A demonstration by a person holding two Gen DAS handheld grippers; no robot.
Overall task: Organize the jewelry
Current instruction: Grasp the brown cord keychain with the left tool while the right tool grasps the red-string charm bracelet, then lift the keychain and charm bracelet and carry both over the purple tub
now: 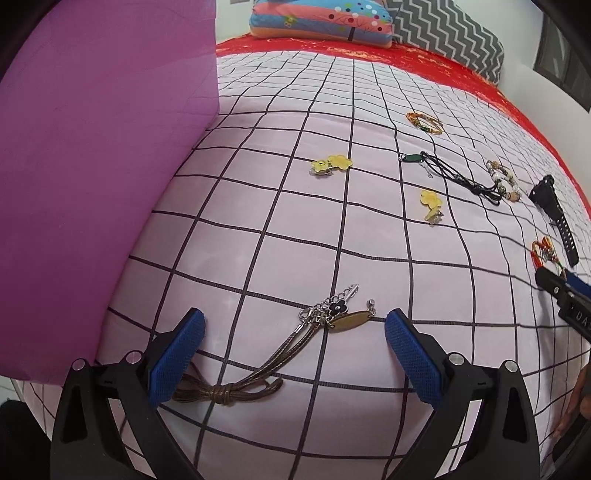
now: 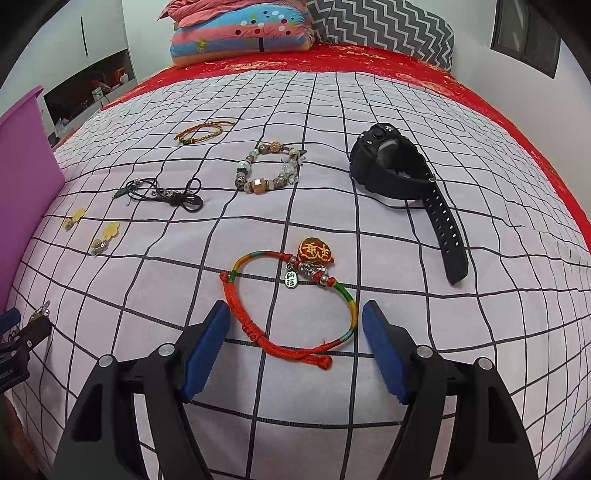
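My left gripper (image 1: 293,325) is open over a brown cord necklace (image 1: 258,373) with a gold oval tag and a black flower charm; the cord lies between the jaws on the checked bed cover (image 1: 258,229). My right gripper (image 2: 295,317) is open around a red rope bracelet (image 2: 291,295) with a red charm. A purple box (image 1: 92,166) stands at the left and shows at the left edge of the right wrist view (image 2: 26,177). Further out lie yellow flower earrings (image 1: 330,163), a second pair (image 1: 431,205), a black cord necklace (image 2: 166,194), a beaded bracelet (image 2: 267,171) and a black watch (image 2: 402,184).
A thin orange and green bracelet (image 2: 203,131) lies further back. Pillows (image 2: 243,29) sit at the head of the bed on a red sheet (image 2: 369,62). The right gripper's tip shows at the right edge of the left wrist view (image 1: 565,291).
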